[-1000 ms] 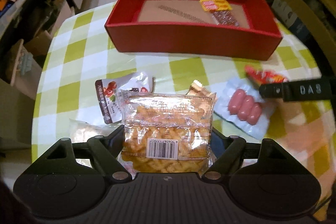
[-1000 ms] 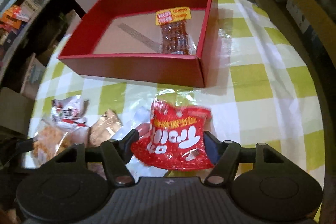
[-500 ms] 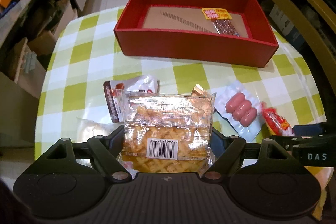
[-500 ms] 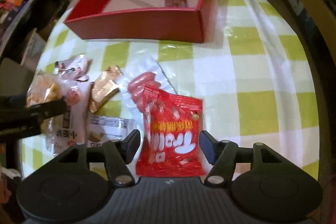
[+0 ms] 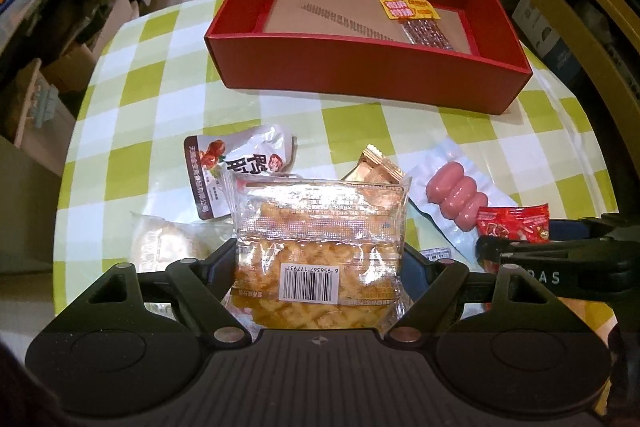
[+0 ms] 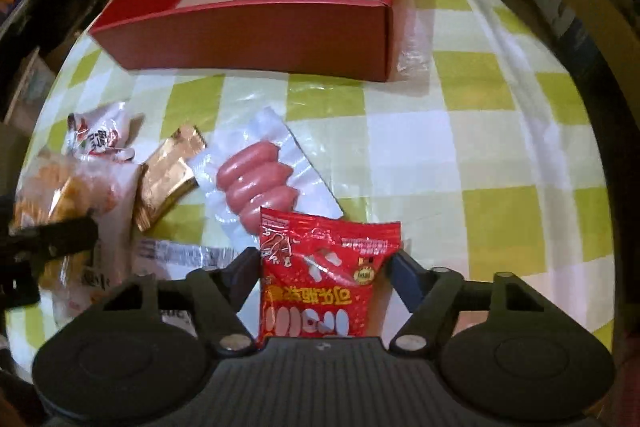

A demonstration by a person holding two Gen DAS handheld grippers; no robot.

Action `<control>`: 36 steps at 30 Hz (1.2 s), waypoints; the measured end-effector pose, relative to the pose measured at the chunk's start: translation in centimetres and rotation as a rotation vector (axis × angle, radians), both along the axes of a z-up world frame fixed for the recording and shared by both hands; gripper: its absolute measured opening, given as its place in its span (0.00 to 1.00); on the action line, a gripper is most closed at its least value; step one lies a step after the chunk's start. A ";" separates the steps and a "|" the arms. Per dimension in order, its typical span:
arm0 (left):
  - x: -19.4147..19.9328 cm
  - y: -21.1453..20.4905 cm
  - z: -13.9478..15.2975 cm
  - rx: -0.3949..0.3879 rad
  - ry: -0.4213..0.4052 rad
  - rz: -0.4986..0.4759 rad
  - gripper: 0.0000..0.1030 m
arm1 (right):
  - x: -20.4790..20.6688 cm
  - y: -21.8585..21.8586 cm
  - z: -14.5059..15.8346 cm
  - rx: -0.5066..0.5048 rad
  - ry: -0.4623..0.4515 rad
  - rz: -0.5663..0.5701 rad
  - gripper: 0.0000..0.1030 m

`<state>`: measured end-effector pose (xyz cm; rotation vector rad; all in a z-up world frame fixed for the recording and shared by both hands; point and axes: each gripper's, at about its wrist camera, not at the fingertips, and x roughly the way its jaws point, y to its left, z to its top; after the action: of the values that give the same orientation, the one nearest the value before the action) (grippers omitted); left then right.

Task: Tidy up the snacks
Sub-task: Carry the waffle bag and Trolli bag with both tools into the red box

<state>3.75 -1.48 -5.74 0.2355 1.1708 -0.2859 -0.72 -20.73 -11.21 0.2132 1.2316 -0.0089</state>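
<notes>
We're clamping the left gripper (image 5: pixel 320 267) fingers on a clear crinkly packet of yellow fried snacks (image 5: pixel 320 247), barcode end toward us, long axis pointing at the red cardboard box (image 5: pixel 360 75). Right gripper (image 6: pixel 324 267) fingers are pinching a glossy red snack pouch (image 6: pixel 324 267) above the counter (image 6: pixel 440 147). Both look light, soft, slippery; we're gripping mid-body.

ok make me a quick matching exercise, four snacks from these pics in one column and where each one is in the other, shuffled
Things:
1. clear pack of yellow crackers
2. red snack bag
3. pink sausage pack
4. meat stick pack with yellow label

Places:
A. inside the red box
B. between the fingers of the right tool
C. lying on the checked tablecloth
D. between the fingers of the left tool

Pairs: 1-D, 2-B, 3-C, 4-A
</notes>
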 end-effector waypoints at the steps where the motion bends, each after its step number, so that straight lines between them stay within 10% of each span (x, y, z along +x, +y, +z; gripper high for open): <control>1: -0.1 0.0 0.0 0.002 -0.002 -0.003 0.82 | -0.3 0.0 0.0 -0.003 -0.004 0.011 0.69; 36: 4.7 -3.2 4.4 -0.056 -0.164 0.059 0.82 | 5.7 -2.1 9.1 0.052 -0.320 -0.035 0.63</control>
<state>8.46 -4.64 -1.31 0.1720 1.0044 -0.2425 4.97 -22.87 -2.10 0.2702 0.9101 0.0259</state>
